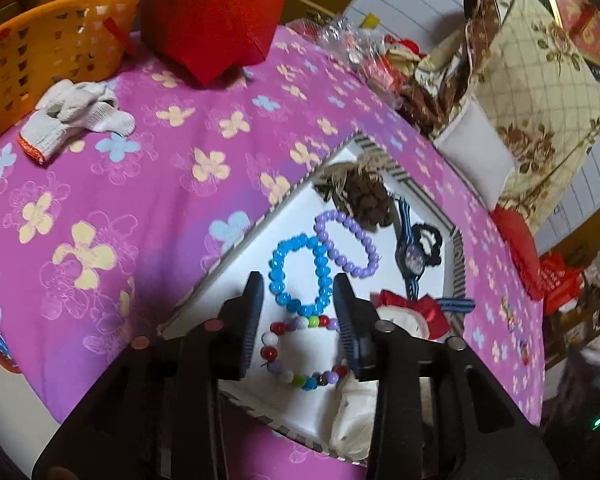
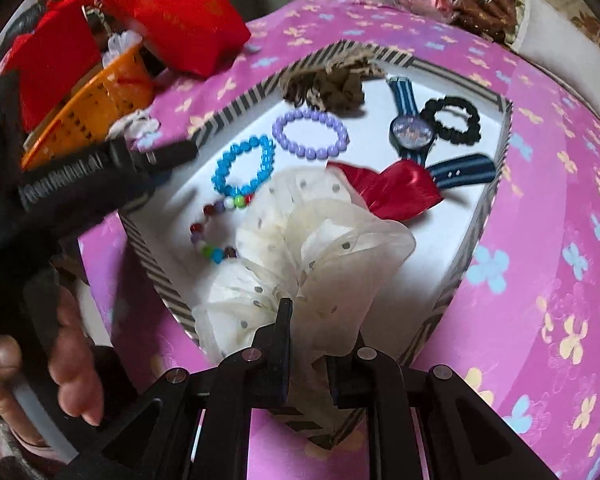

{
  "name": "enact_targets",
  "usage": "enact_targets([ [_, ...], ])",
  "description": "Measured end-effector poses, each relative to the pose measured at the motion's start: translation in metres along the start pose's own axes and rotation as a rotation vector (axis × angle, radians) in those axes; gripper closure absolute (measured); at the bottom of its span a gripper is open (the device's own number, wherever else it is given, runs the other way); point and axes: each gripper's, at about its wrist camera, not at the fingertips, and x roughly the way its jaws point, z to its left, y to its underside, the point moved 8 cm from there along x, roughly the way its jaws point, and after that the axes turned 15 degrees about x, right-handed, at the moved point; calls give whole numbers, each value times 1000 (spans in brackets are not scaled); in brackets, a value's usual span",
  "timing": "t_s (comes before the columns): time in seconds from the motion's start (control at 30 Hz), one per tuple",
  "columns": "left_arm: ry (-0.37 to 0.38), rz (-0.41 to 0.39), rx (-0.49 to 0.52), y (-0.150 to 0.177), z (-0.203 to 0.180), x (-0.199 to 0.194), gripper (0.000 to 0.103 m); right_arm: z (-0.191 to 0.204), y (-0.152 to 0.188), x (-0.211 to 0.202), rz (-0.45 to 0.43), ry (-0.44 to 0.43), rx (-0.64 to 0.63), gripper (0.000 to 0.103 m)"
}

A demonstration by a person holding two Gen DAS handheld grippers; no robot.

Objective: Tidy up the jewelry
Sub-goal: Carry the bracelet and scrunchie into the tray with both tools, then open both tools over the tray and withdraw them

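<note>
A striped-rim white box (image 2: 496, 168) on the pink cloth holds a blue bead bracelet (image 1: 300, 272) (image 2: 242, 168), a purple bead bracelet (image 1: 346, 242) (image 2: 310, 134), a multicolour bead bracelet (image 1: 296, 350) (image 2: 216, 226), a blue-strap watch (image 2: 412, 134), a black scrunchie (image 2: 452, 120), a brown scrunchie (image 2: 324, 86) and a red bow (image 2: 392, 188). My left gripper (image 1: 298, 292) is open above the bracelets, empty. My right gripper (image 2: 320, 316) is shut on a cream dotted scrunchie (image 2: 320, 248) at the box's near corner.
An orange basket (image 1: 40, 52), a red bag (image 1: 216, 12) and white gloves (image 1: 76, 116) lie on the flowered pink cloth (image 1: 140, 184) at the far left. Cushions (image 1: 540, 92) and clutter sit beyond the right edge. My hand holds the left gripper (image 2: 100, 168).
</note>
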Motion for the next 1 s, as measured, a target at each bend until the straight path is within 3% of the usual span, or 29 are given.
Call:
enact_targets([
  [0.27,-34,16,0,1,1,7,63,-16,-2,-2,-105,168,-64,86],
  [0.53,-59,21,17,1,-3,12,63,-15,5,-10,-116,167,-104,78],
  [0.6,-65,18,25,0,-5,12,63,-10,5,-20,-155,153,-107,78],
  [0.67,-77,12,35,-1,-6,13,63,-9,3,-35,-210,131,-91,71],
  [0.7,-90,8,45,-2,-6,12,63,-10,4,-44,-236,117,-79,59],
  [0.77,-106,5,61,-2,-8,13,63,-16,7,-62,-291,109,-59,51],
  [1.0,-165,-28,133,-4,-17,4,63,-70,39,-103,-371,242,-28,50],
])
